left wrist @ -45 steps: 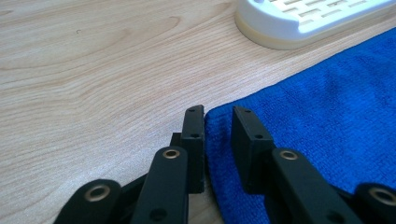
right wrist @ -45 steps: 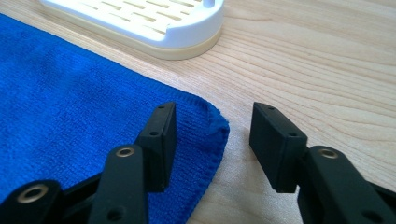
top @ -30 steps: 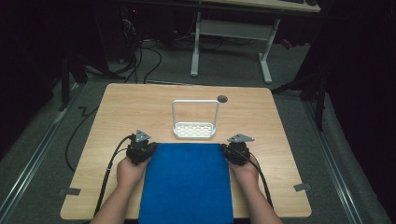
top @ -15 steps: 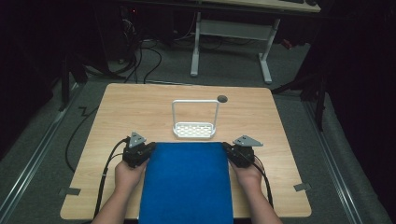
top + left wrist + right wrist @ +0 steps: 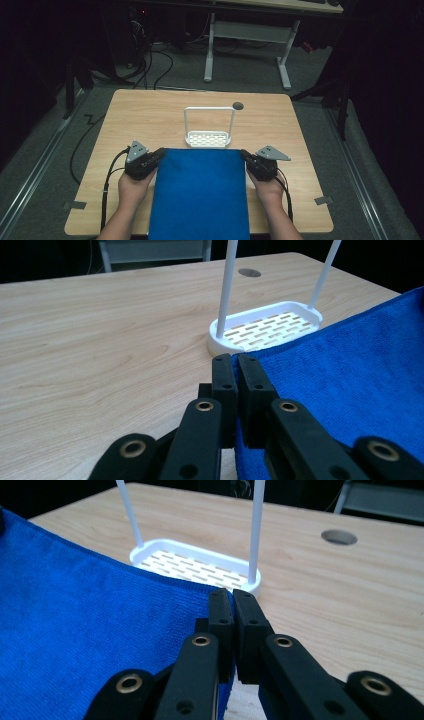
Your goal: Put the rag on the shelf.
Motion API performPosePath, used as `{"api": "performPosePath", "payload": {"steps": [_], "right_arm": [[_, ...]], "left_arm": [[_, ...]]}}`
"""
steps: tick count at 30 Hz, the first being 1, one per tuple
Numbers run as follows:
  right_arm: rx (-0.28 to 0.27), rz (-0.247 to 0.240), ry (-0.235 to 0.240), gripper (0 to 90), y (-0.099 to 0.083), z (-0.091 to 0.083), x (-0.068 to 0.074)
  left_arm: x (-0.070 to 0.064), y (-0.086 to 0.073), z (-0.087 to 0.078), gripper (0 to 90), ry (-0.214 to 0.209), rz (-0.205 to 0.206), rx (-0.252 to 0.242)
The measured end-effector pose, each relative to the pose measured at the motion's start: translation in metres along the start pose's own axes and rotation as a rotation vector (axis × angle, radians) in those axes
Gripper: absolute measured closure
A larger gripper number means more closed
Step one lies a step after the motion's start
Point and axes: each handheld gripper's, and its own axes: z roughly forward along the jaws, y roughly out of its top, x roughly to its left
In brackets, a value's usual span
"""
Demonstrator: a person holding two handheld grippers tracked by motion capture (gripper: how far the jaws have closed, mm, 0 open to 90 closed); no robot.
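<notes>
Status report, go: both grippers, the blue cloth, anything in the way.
Left gripper shut on blue cloth, far left corner. Right gripper shut on far right corner. White rack just beyond the cloth's far edge.

both forearms reach forward, left gripper and right gripper level, jaws pressed together, angled inward.

A white slotted rack stands mid-table, a round grommet hole just behind it.
</notes>
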Motion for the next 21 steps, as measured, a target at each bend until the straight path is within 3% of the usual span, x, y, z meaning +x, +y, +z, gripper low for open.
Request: {"api": "performPosePath", "payload": {"steps": [7, 21], "right_arm": [[-0.066, -0.01, 0.001, 88.4, 0.01, -0.014, 0.005], [-0.169, -0.04, -0.003, 88.5, 0.029, -0.038, 0.014]], "left_arm": [[-0.004, 0.009, -0.013, 87.1, -0.001, -0.004, -0.061], [-0.017, 0.028, -0.037, 87.3, 0.017, 0.04, -0.178]]}}
